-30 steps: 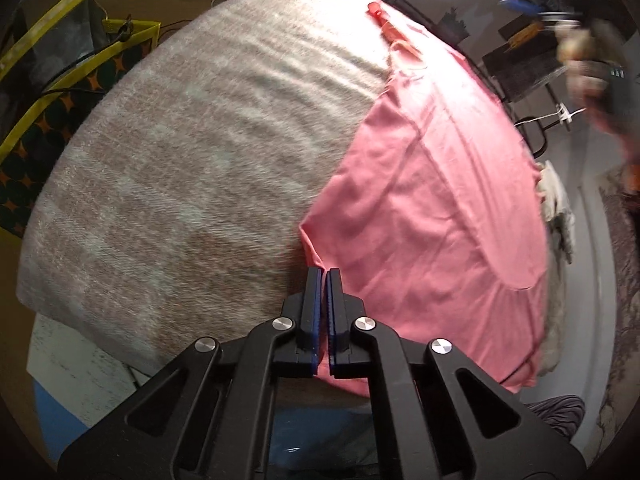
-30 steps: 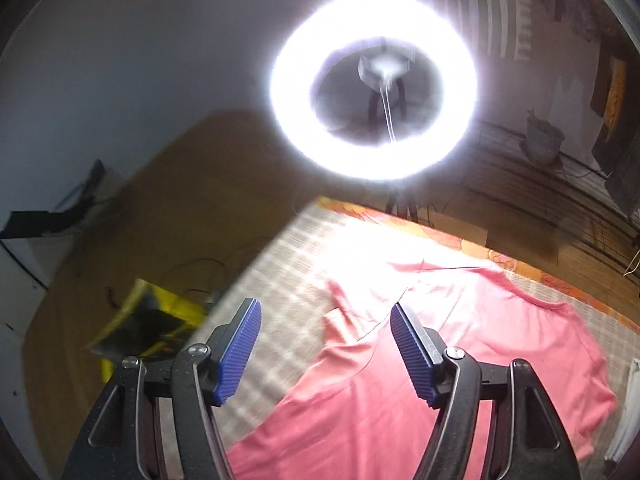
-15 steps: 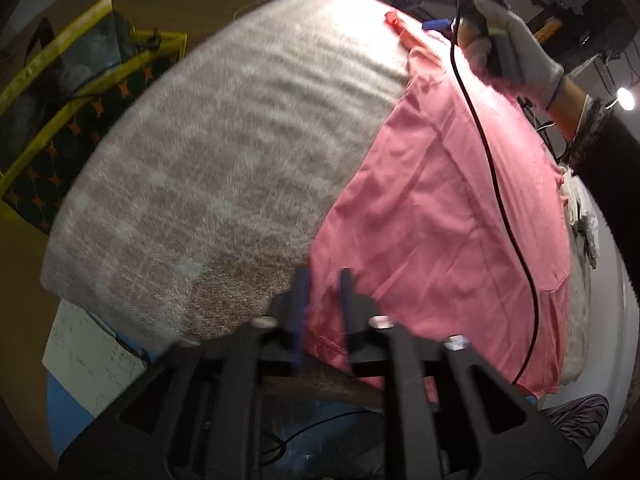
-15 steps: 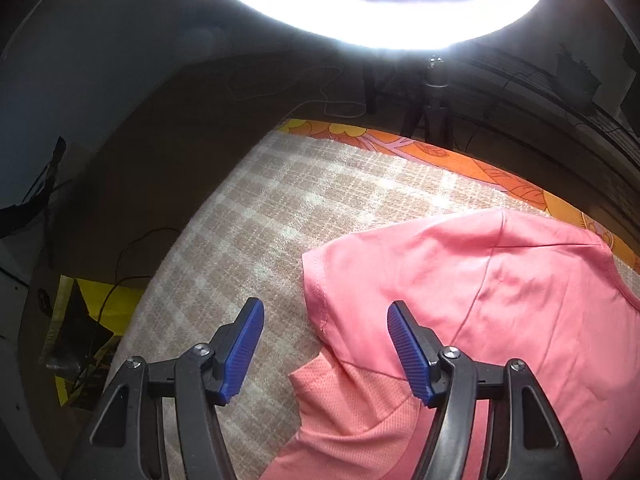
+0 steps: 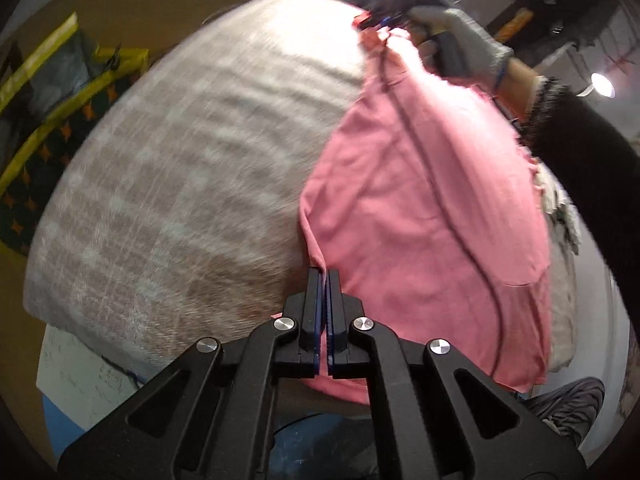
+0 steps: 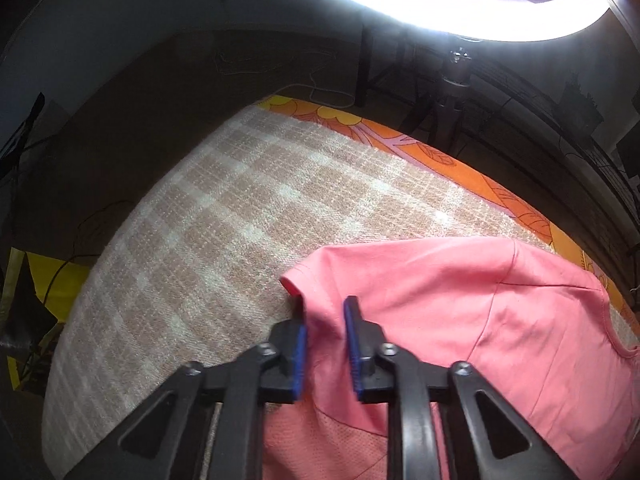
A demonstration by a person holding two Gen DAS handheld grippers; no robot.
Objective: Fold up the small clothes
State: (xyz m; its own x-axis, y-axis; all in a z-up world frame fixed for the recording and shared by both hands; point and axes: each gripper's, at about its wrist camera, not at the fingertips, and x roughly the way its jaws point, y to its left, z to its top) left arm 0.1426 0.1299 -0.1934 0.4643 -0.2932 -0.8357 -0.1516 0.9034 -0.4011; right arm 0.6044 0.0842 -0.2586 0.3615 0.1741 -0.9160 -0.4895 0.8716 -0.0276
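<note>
One pink T-shirt [image 5: 420, 216] of thin, smooth knit lies spread over the right part of a coarse woven blanket [image 5: 180, 184], checked in beige and white, which covers the rounded surface. An orange floral cloth [image 6: 448, 160] shows as a strip along the blanket's far edge.

The left gripper [image 5: 323, 276] has its two black fingers with blue ribbed pads pressed together on the shirt's hem at the near edge of the blanket. The right gripper [image 6: 324, 312], held by a hand in a white knit glove [image 5: 460, 44], stands over a sleeve of the shirt near the far edge. Its jaws are closing, with a raised fold of pink cloth between the two blue pads; the pads do not yet press on it.

A bright ring light [image 6: 460, 4] hangs beyond the far edge. One black cable [image 5: 448, 208] trails across the shirt.
</note>
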